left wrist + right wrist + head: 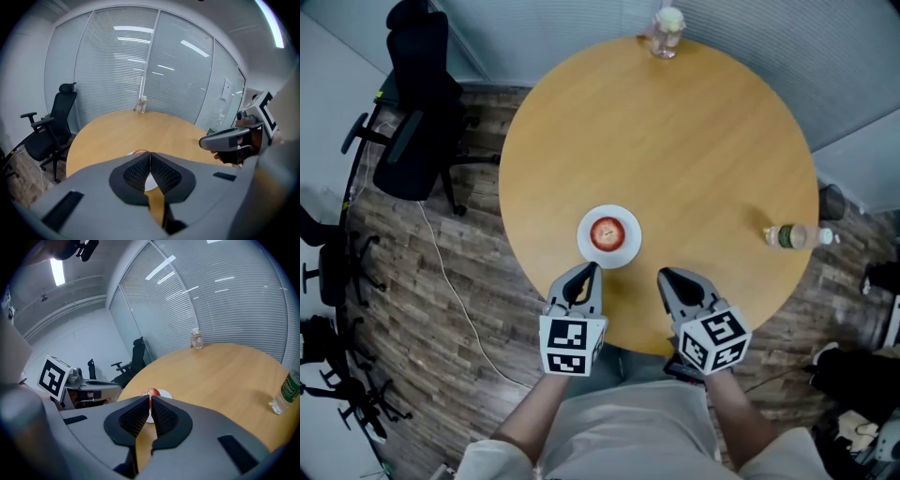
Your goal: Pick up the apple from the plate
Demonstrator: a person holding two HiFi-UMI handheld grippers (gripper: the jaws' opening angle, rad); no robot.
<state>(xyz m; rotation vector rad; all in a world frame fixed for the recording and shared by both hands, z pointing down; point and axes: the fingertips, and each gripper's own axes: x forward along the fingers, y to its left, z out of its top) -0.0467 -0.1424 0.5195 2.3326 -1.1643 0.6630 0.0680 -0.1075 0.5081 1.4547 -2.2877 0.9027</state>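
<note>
Both sets are pinched together with nothing in them. The left tongs (592, 269) and right tongs (665, 276) sit low in the frame, noses aimed at the apple (607, 232). It's centred on the plate (585, 247) just above them, near the tabletop (675, 141) edge, so easy reach I'd guess.

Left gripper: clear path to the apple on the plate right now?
Probably yes. Nothing lies between the left gripper and the apple on the plate; its jaws are shut, though, so they must open first.
</note>
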